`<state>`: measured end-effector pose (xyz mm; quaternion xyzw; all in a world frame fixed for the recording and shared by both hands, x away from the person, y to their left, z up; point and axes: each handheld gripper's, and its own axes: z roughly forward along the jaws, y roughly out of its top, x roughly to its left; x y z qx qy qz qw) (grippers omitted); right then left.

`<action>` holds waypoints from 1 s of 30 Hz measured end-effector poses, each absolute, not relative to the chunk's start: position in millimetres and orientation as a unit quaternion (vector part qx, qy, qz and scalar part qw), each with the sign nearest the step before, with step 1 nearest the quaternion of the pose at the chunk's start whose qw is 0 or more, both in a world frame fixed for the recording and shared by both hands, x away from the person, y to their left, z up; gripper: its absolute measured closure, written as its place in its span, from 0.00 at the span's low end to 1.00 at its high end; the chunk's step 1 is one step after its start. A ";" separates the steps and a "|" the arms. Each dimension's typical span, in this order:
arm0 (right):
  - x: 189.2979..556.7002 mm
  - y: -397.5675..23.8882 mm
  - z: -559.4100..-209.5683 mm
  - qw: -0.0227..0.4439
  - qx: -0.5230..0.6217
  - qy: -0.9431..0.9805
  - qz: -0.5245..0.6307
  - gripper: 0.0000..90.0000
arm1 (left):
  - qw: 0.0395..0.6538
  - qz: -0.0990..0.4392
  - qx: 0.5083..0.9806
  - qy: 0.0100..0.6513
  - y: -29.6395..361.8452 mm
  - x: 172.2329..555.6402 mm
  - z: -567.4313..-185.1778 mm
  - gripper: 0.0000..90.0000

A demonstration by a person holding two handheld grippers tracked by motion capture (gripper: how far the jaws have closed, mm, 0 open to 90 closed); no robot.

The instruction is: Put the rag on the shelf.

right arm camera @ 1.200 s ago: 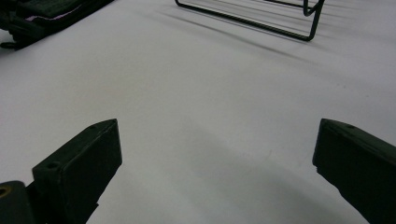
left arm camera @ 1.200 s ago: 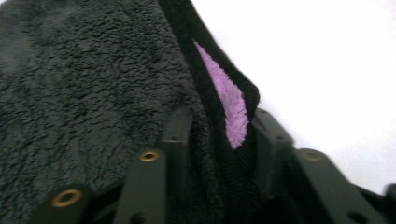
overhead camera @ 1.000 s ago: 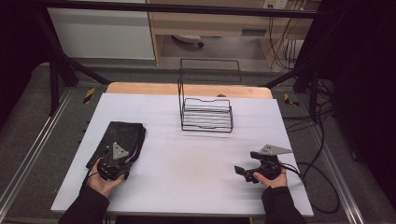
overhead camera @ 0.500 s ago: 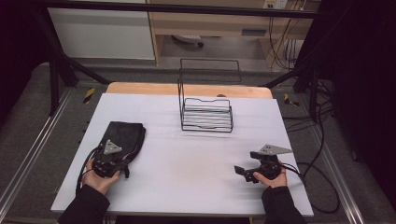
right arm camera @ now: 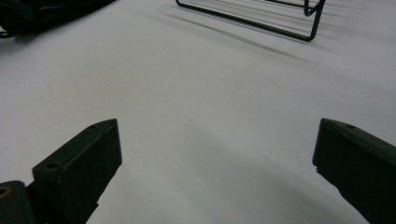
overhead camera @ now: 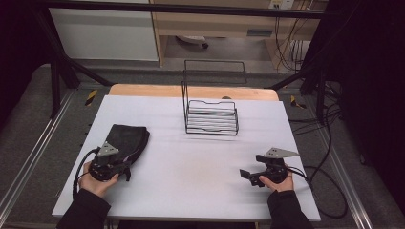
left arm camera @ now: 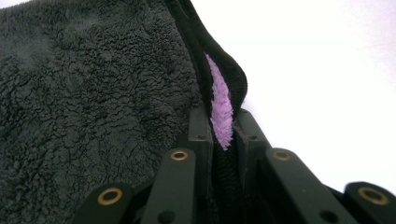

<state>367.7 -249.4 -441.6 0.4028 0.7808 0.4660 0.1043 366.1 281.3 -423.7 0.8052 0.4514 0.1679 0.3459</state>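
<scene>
**Two tools low on the bench, one pinching a dark fleece cloth**

Much of the bench (overhead camera: 200, 167) is bare white surface; its far wooden edge is partly masked by the wire rack (overhead camera: 211, 117), whose tall back loop rises against the dim floor behind. The rack stands at the far middle, well apart from both hands. In the right tool's view just its near bottom rail shows, cut off by the top edge.

The dark fleece cloth (overhead camera: 125, 140) lies folded at the left of the bench. Its near end is covered by the left tool (left arm camera: 223, 135) and that tool's grey plate. The jaws have just been closing and now stand narrow, pinching the cloth's rolled hem, where a strip of purple lining (left arm camera: 220, 109) peeps out. How deep the hem runs between the jaws is hidden by the jaws themselves.

The right tool (overhead camera: 252, 175) rests at the near right, jaws wide apart with bare bench between them. A cable trails from it off the bench's right edge.
</scene>
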 end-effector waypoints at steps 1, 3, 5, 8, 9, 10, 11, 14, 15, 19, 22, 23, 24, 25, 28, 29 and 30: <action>367.8 -249.4 -441.6 0.104 0.403 0.781 0.466 0.02 | 0.349 0.166 0.805 0.450 281.0 365.6 -423.1 0.88; 367.9 -249.5 -441.6 0.104 0.402 0.781 0.465 0.02 | 0.355 0.161 0.804 0.449 279.8 364.3 -422.0 0.88; 367.8 -249.4 -441.6 0.104 0.403 0.781 0.465 0.02 | 0.357 0.159 0.807 0.444 277.2 362.9 -421.3 0.88; 367.8 -249.3 -441.9 0.104 0.403 0.782 0.465 0.02 | 0.362 0.149 0.810 0.436 269.6 359.5 -420.9 0.88; 367.9 -249.3 -441.9 0.104 0.403 0.782 0.465 0.02 | 0.362 0.149 0.810 0.436 269.6 359.5 -420.9 0.88; 368.0 -249.3 -441.9 0.104 0.403 0.782 0.465 0.02 | 0.361 0.147 0.813 0.433 268.0 358.9 -420.5 0.88; 368.0 -249.3 -441.8 0.104 0.403 0.782 0.465 0.02 | 0.362 0.145 0.813 0.431 266.0 358.1 -420.3 0.88; 367.9 -249.1 -441.9 0.103 0.404 0.782 0.464 0.02 | 0.368 0.138 0.815 0.425 260.4 355.7 -419.3 0.88; 367.9 -249.1 -441.9 0.103 0.403 0.782 0.464 0.02 | 0.372 0.133 0.817 0.421 256.5 354.0 -418.7 0.88; 368.0 -249.1 -442.0 0.103 0.404 0.782 0.464 0.02 | 0.376 0.127 0.819 0.413 250.0 351.1 -418.2 0.88; 367.9 -249.0 -442.0 0.103 0.404 0.782 0.464 0.02 | 0.380 0.117 0.825 0.402 240.8 347.0 -417.3 0.88; 367.9 -249.0 -442.0 0.103 0.404 0.782 0.464 0.02 | 0.381 0.115 0.826 0.400 238.3 345.8 -417.1 0.88; 367.9 -249.0 -442.0 0.103 0.404 0.781 0.464 0.02 | 0.381 0.115 0.826 0.400 238.3 345.8 -417.1 0.88; 367.9 -249.0 -442.0 0.103 0.404 0.781 0.464 0.02 | 0.381 0.114 0.828 0.396 236.0 344.6 -417.0 0.88; 367.9 -249.0 -441.9 0.103 0.404 0.781 0.464 0.02 | 0.382 0.107 0.834 0.384 229.3 340.9 -416.6 0.88; 367.9 -249.1 -441.9 0.103 0.404 0.781 0.464 0.02 | 0.384 0.103 0.837 0.376 224.8 338.2 -416.0 0.88; 367.9 -249.0 -441.9 0.104 0.404 0.781 0.464 0.02 | 0.384 0.103 0.837 0.376 224.8 338.2 -416.0 0.88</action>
